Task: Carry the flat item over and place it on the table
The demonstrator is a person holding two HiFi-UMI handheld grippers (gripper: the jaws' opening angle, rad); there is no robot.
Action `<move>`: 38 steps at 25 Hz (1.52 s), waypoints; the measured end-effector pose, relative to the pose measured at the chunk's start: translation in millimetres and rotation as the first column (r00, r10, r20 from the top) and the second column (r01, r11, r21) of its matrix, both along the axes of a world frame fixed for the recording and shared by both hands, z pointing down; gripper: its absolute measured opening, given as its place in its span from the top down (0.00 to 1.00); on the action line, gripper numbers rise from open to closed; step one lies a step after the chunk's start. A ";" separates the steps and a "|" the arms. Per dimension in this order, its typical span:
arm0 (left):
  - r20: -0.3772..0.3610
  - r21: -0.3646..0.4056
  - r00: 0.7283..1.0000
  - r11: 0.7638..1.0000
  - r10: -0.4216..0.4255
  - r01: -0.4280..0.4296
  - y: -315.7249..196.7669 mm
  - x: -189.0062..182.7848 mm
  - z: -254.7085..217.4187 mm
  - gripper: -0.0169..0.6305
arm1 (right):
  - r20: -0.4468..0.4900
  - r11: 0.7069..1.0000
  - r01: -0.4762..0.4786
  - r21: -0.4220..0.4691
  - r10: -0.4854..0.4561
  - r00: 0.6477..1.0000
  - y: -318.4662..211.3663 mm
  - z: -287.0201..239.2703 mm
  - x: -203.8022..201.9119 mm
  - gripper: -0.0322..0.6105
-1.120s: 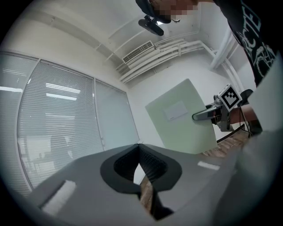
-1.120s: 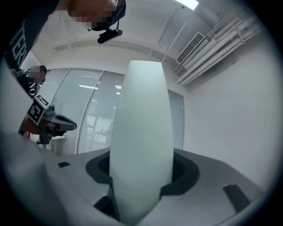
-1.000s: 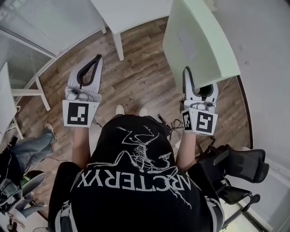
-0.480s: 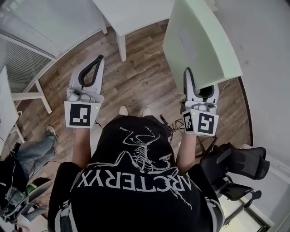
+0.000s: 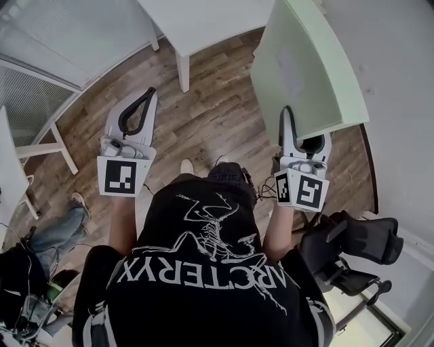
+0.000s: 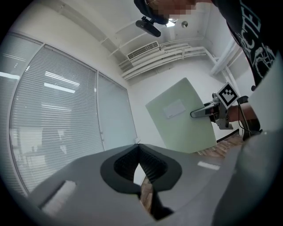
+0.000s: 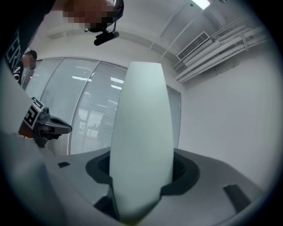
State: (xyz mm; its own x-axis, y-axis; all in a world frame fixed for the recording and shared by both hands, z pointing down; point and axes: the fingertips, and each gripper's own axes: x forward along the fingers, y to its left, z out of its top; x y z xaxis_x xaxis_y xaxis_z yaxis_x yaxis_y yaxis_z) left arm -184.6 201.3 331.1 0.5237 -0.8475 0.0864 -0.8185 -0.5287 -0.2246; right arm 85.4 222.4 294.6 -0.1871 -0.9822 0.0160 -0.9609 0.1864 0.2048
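Near the table [image 5: 196,20], the right gripper [image 5: 287,114] pinches the stiff, likely light board [image 5: 305,68] at its bottom edge, while the left gripper [image 5: 145,92] is closed and empty.

Bright, even light in all 3 views, hardly any shadows. Head view: sharp, wood floor [image 5: 203,115] evenly lit, strong fisheye bend twd edges. Both gripper views: round black vignette, corners lost. Left gripper view: blinds [image 6: 53,114] washed out w/ glare, foreground soft. Right gripper view: ceiling light [image 7: 201,3] flares at top; green board [image 7: 141,132] v. close, blurry, sides bowed.
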 end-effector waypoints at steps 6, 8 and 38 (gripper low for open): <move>0.020 -0.049 1.000 0.999 -0.020 0.021 -35.9 3.8 24.1 0.98 | -0.016 1.000 0.013 -0.014 -0.013 1.000 -40.9 10.5 7.9 0.54; 0.027 -0.046 0.999 0.998 -0.031 0.033 -57.8 10.8 26.4 0.98 | -0.009 1.000 0.024 -0.011 -0.024 1.000 -66.9 13.2 15.8 0.54; 0.087 -0.048 0.977 0.979 -0.194 0.199 -350.7 50.3 1.5 0.98 | 0.276 0.976 0.197 -0.097 -0.164 0.947 -415.0 42.6 68.8 0.54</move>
State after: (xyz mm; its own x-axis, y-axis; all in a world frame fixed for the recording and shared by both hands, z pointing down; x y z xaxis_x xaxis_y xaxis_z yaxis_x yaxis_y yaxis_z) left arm -134.3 -149.3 332.5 0.3369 -0.9257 0.1718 -0.8879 -0.3731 -0.2690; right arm 154.2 -192.6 337.3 -0.3747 -0.9253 0.0592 -0.9253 0.3691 -0.0876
